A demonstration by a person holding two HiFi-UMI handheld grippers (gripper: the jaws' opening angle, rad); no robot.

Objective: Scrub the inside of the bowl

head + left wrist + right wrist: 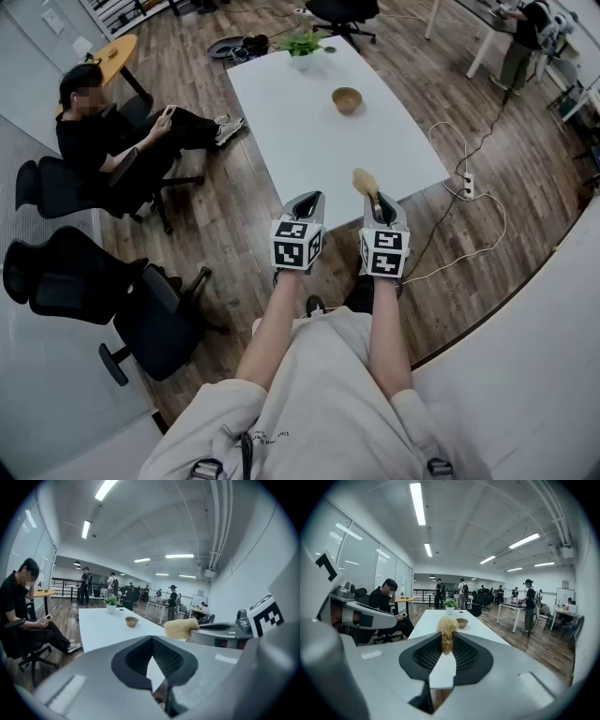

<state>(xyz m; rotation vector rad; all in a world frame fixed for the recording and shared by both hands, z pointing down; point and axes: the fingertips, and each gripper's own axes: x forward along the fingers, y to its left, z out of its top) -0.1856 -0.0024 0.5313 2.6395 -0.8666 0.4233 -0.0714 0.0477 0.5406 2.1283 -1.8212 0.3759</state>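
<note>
A small brown bowl (347,99) stands on the far half of a long white table (309,122); it also shows as the bowl (131,621) and the bowl (461,622) in the gripper views. My right gripper (379,201) is shut on a straw-coloured fibrous scrubber (365,180), which sticks out past the jaws as the scrubber (447,629). My left gripper (308,199) hangs beside it, shut with nothing in it. Both are held before the table's near end, well short of the bowl. The left gripper view shows the scrubber (181,628) to its right.
A potted plant (302,43) stands at the table's far end. A person sits on a chair (103,131) left of the table, with more black office chairs (141,319) nearer me. A power strip with a white cable (466,186) lies on the floor at right.
</note>
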